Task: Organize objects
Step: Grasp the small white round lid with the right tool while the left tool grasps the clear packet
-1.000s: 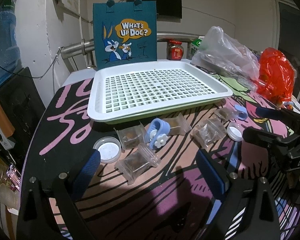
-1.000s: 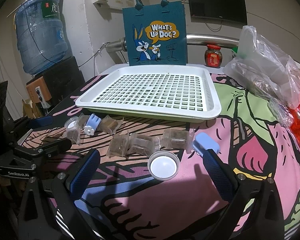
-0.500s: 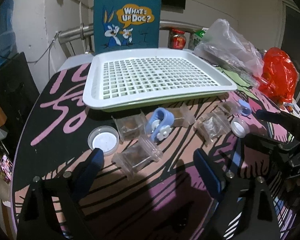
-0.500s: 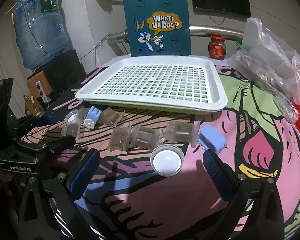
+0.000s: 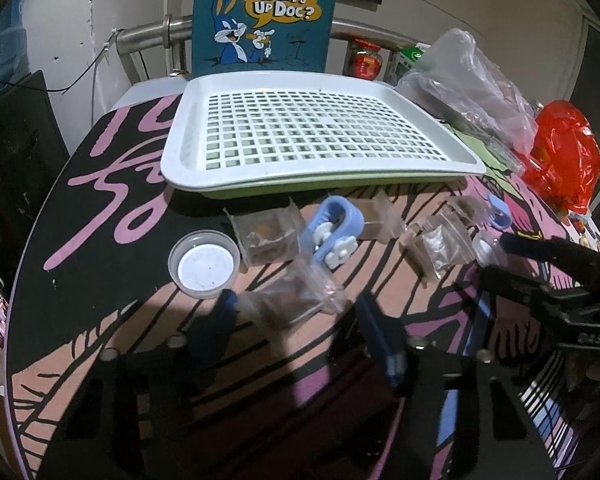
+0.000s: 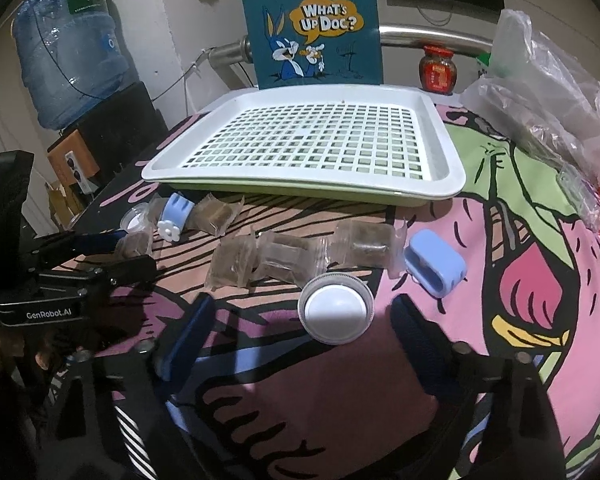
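I have the left gripper (image 5: pixel 296 316) over a small clear packet (image 5: pixel 290 300), which lies on the cloth at 6 o'clock from the tray (image 5: pixel 440 136), between the white lid (image 5: pixel 205 265) at its 10 o'clock and the blue clip (image 5: pixel 332 230) at its 12 o'clock. The jaws have just been closing and now flank the packet's two ends; I cannot tell whether the pads already press on it. The packet looks light, crinkly and soft, with something brown inside, so I judge it will buckle and may slide on the cloth. I would take it across the filled middle, not by the thin sealed edges.

My right gripper (image 6: pixel 300 332) sits at the second white lid (image 6: pixel 335 308), at 6 o'clock from the tray's near rim. Its jaws have also just been closing, yet both pads stand clear of the lid's rim, holding nothing. That lid looks stiff, shallow and slick; I would pinch it across its full width, low on the wall.
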`<state>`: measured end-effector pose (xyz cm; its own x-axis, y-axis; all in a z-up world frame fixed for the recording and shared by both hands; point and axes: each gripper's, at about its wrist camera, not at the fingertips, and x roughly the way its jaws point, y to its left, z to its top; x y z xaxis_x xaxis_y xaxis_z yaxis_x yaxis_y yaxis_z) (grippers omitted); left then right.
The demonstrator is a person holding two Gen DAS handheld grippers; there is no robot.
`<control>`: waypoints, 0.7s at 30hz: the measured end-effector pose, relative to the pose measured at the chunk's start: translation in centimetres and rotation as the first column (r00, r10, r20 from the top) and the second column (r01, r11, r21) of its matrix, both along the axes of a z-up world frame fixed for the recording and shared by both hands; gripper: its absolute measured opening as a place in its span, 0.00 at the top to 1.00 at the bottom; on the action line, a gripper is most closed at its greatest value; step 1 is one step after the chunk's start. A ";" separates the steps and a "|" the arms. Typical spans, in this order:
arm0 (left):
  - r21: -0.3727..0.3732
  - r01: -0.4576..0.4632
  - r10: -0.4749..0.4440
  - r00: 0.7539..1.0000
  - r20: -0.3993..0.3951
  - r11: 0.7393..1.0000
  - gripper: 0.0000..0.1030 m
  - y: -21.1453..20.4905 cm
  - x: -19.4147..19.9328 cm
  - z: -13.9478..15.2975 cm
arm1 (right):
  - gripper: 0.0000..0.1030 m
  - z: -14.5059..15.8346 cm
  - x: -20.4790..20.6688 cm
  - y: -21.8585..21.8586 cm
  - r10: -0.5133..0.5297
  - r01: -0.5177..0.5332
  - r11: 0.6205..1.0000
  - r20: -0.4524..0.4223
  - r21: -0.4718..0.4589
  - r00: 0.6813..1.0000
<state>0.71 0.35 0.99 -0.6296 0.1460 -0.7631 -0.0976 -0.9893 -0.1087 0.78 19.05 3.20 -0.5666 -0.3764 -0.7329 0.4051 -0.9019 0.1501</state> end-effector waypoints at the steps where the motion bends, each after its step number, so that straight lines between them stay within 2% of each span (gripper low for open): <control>1: -0.003 0.003 -0.003 1.000 -0.001 1.000 0.51 0.1 0.0 0.0 | 0.33 -0.2 -0.1 0.0 0.002 -0.002 1.000 0.013 0.001 1.000; 2: -0.003 0.006 -0.006 1.000 -0.002 1.000 0.56 0.2 0.0 0.0 | 0.38 -0.3 -0.3 -0.1 0.002 -0.002 1.000 0.024 0.003 1.000; 3: -0.001 0.011 -0.011 1.000 -0.004 1.000 0.59 0.2 0.1 0.0 | 0.49 -0.5 -0.4 -0.2 0.003 -0.004 1.000 0.035 0.009 0.999; 6: 0.000 0.022 -0.022 1.000 -0.012 1.000 0.64 0.3 0.1 0.2 | 0.61 -0.5 -0.1 -0.6 0.023 -0.024 0.999 0.026 0.026 0.999; 11: -0.009 0.039 -0.040 0.997 -0.064 0.999 0.70 0.7 0.9 1.0 | 0.61 -0.1 0.6 -1.1 0.047 -0.047 0.998 -0.013 0.036 0.999; 21: 0.000 0.052 -0.051 0.988 -0.145 0.999 0.70 0.9 2.1 2.4 | 0.61 1.3 1.4 -1.3 0.066 -0.064 0.998 -0.096 0.022 0.993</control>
